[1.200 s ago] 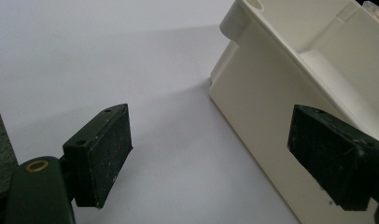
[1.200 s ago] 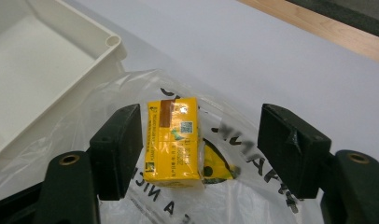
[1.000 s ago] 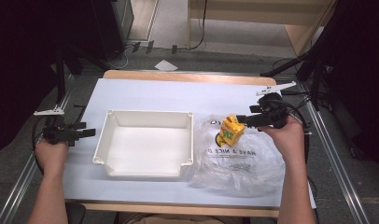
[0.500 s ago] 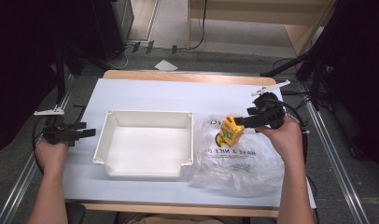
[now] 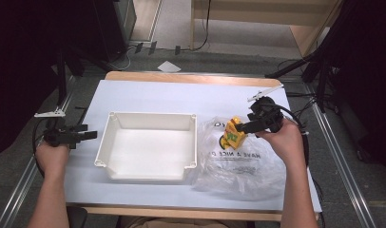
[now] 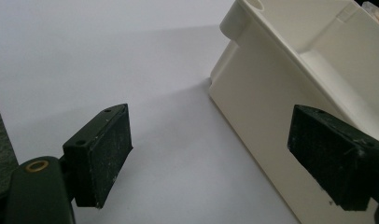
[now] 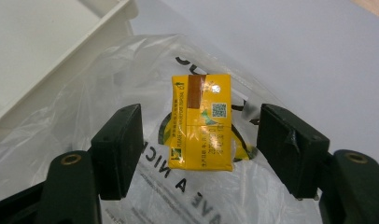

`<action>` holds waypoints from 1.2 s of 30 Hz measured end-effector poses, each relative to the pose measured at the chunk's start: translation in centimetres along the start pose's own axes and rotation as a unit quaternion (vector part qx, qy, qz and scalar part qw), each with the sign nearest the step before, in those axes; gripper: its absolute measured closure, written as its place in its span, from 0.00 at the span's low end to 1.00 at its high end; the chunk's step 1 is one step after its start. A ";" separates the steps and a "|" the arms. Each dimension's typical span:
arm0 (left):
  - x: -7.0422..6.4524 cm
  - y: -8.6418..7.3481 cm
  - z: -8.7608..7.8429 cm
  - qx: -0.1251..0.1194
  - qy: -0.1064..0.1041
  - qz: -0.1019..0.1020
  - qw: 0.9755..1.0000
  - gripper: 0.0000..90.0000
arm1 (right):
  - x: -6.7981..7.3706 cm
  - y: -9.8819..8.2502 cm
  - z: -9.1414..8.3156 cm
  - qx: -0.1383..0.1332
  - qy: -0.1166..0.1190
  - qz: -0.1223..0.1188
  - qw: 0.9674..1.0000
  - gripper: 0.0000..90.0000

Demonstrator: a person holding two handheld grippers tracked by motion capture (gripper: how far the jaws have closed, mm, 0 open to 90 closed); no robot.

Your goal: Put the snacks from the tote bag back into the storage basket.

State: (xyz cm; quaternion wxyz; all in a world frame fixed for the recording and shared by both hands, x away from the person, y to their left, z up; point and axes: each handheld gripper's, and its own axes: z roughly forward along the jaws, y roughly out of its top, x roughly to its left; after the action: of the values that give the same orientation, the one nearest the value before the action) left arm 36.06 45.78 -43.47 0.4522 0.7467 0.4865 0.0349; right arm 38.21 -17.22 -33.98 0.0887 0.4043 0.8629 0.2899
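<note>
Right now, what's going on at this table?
A person holds a gripper in each hand. The right gripper is open, its fingers on either side of a yellow packet that sits on a clear plastic bag, apparently not yet clamped. The left gripper is open beside the white tray, holding nothing.

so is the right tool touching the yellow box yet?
Apart. In the right gripper view the right tool has its jaws open on either side of the yellow box, with clear plastic bag visible in the gap on each side.
</note>
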 end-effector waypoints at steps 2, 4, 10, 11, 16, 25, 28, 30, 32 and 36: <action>0.0 0.0 0.0 0.000 0.000 0.000 1.000 0.16 | 0.0 0.0 0.1 0.002 0.000 0.001 1.000 0.37; 0.0 0.0 0.0 0.001 0.000 0.001 1.000 0.16 | 0.0 0.0 0.5 0.007 0.001 0.004 1.000 0.37; 0.0 0.0 0.0 0.000 0.000 0.000 1.000 0.16 | 0.1 0.0 1.6 0.019 0.005 0.006 1.000 0.37; 0.0 0.0 0.0 0.000 0.000 0.000 1.000 0.16 | 0.1 0.0 1.6 0.019 0.005 0.006 1.000 0.37; 0.0 0.0 0.0 -0.001 0.001 -0.001 1.000 0.16 | -0.2 -0.2 2.5 0.028 0.008 0.005 1.000 0.37; 0.0 0.0 -0.1 -0.002 0.001 0.000 1.000 0.16 | -0.5 -0.4 3.6 0.037 0.008 0.012 0.999 0.37; 0.0 0.0 -0.1 -0.002 0.001 -0.001 1.000 0.16 | -0.6 -0.5 4.2 0.043 0.014 0.012 0.999 0.38; 0.0 0.0 0.0 -0.001 0.000 -0.001 1.000 0.16 | -0.5 -0.5 4.5 0.046 0.014 0.012 0.999 0.38; 0.0 0.0 0.0 -0.001 0.000 0.000 1.000 0.16 | -0.5 -0.5 4.7 0.049 0.015 0.008 0.999 0.39; 0.0 0.0 0.0 -0.001 0.000 -0.001 1.000 0.16 | -0.4 -0.5 4.9 0.049 0.017 0.009 0.999 0.40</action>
State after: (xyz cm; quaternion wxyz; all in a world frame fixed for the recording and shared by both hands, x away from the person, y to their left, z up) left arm 36.07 45.76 -43.51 0.4527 0.7460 0.4871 0.0347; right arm 40.09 -15.64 -38.32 0.0517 0.4115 0.8736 0.2547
